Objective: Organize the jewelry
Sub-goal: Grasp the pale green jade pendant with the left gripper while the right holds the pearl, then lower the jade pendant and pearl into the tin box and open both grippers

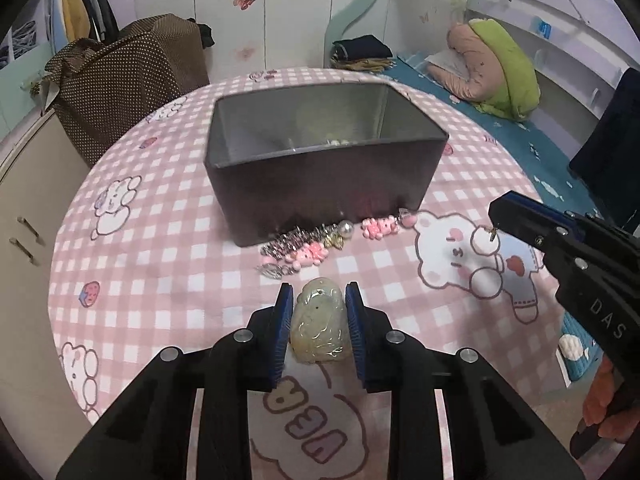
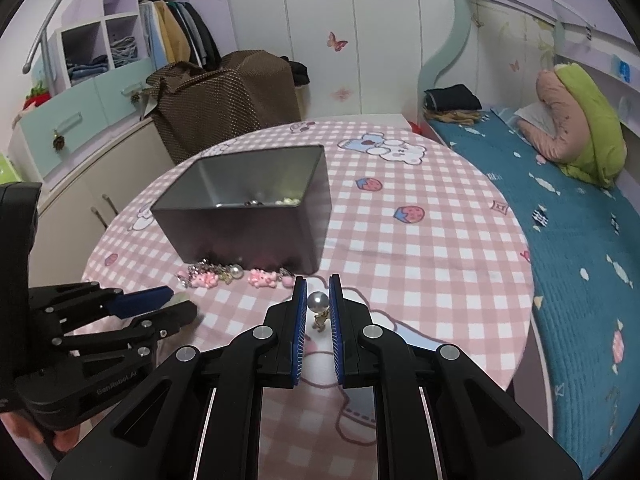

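A dark metal box stands on the pink checked tablecloth; it also shows in the right wrist view, with a few small pieces inside. Loose jewelry lies along its near wall: pink bear charms, silver chains, a pearl. My left gripper is shut on a pale green jade pendant just in front of that pile. My right gripper is shut on a pearl earring with a small gold dangle, held above the cloth near the box's right corner.
A brown dotted bag stands beyond the table. A bed with a blue cover and a green and pink pillow runs along the right. Low cabinets stand on the left.
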The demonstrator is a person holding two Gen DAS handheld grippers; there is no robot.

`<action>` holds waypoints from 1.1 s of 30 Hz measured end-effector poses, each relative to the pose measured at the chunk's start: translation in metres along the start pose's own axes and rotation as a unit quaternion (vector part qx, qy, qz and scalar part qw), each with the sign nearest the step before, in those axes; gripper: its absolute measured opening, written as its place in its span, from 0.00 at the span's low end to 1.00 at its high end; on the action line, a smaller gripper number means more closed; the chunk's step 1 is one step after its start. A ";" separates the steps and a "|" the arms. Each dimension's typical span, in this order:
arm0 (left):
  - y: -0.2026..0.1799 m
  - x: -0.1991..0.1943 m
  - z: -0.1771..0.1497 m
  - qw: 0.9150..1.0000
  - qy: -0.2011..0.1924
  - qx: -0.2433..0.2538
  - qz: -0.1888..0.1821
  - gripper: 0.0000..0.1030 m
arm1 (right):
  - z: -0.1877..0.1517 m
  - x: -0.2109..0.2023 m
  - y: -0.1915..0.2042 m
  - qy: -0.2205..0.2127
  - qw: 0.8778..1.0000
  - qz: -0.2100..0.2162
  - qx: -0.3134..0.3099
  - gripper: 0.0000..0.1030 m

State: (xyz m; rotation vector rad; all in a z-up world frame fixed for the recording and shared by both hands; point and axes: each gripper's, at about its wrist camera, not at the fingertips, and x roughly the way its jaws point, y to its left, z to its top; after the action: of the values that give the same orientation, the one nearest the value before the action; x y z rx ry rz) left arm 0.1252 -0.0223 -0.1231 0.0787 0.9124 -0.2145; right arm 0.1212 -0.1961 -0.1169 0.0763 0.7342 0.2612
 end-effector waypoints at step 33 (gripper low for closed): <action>0.032 -0.011 0.079 0.998 -0.063 -0.030 -0.009 0.25 | 0.075 0.020 0.044 -0.036 0.998 0.010 -0.047 0.12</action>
State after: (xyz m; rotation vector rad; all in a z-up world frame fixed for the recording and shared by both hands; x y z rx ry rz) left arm 0.1868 -0.0019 -0.0665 0.0018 0.7937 -0.2066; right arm 0.1771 -0.1470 -0.0671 0.0040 0.6487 0.3096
